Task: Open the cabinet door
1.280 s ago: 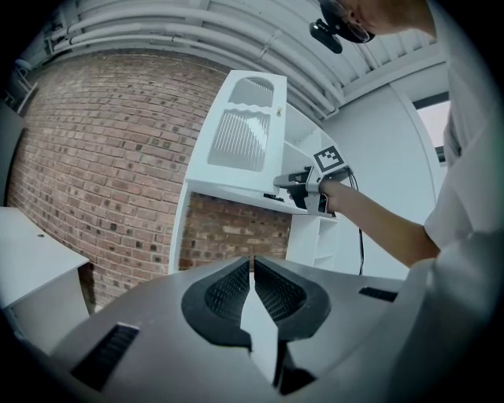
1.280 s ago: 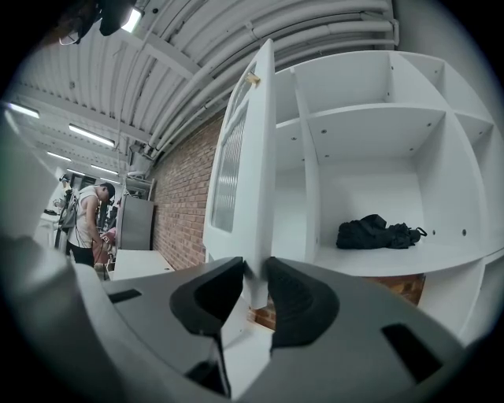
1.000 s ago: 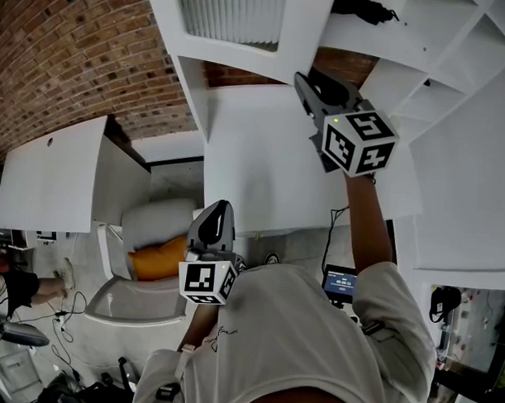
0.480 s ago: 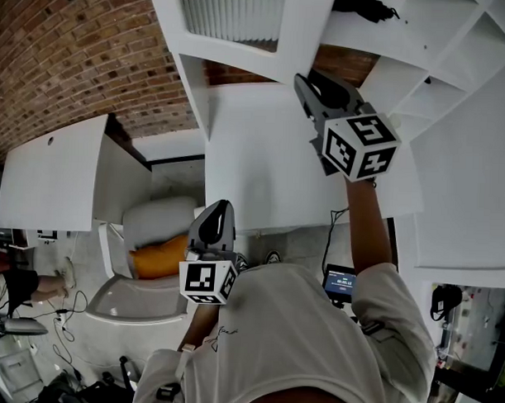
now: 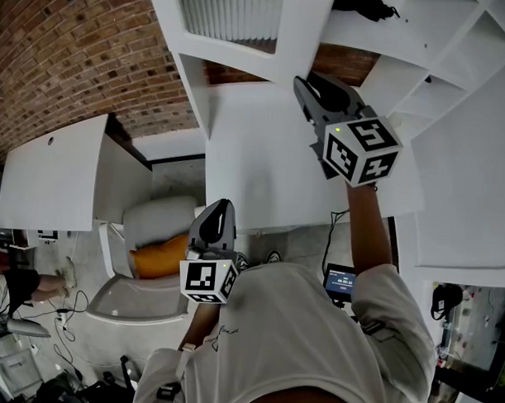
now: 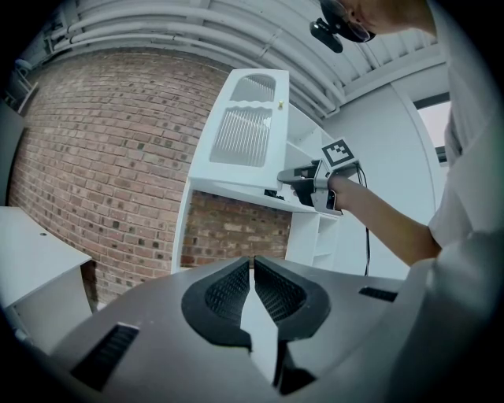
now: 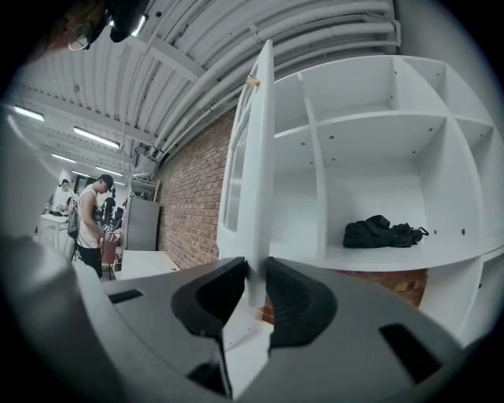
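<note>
The right tongs [image 7: 256,274] are clenched on the free edge of the cabinet door [image 7: 249,165]. The door rises upright straight out of their jaws, both pads pressed on its thin white edge. It stands swung away from the shelves [image 7: 370,149], which lie open to the right of the jaws.

The door is smooth and painted white, with a ribbed panel [image 6: 244,135] set in its frame and a small brass-coloured knob [image 7: 252,81] near its top.

On a shelf right of the jaws lies a dark crumpled bundle [image 7: 382,232]. Rough red brick wall [image 6: 102,157] fills the left.

The left tongs [image 6: 252,264] are clenched on nothing, tips together, held lower and well apart from the door.

Each tool carries a cube with black-and-white square markers [image 5: 362,151]. A small screen [image 5: 341,282] below the right tongs shows digits too small to read.
</note>
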Available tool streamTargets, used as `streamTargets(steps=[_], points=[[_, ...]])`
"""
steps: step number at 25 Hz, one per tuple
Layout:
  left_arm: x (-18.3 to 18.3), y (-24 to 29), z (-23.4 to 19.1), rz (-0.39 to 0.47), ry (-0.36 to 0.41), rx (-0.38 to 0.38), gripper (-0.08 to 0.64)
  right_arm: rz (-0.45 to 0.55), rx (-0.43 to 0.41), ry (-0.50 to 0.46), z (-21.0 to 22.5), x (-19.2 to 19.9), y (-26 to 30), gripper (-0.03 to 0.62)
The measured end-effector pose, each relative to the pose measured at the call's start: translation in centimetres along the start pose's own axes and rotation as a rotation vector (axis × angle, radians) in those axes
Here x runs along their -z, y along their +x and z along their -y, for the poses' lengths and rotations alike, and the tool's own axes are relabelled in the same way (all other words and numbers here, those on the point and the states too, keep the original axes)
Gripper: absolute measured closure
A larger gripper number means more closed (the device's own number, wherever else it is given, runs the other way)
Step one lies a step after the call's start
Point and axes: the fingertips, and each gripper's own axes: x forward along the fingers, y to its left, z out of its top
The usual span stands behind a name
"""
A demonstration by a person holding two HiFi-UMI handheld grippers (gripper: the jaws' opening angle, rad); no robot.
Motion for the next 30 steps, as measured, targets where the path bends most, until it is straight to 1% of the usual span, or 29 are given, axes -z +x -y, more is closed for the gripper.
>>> streamTargets(steps=[13, 18, 30], points=[[0.0, 0.0, 0.2, 0.001, 0.003, 0.005, 0.532, -0.001, -0.018, -0.010, -1.1, -0.1, -0.6, 0.503], [0.0, 0.0, 0.3, -0.003, 0.005, 0.010, 0.532, -0.001, -0.023, 0.003, -1.5, -0.1, -0.7, 0.506], [0.3, -0.1, 0.1, -0.010, 0.012, 0.001, 0.532, 0.002, -0.040, -0.007, -3.0, -0.2, -1.4, 0.509]])
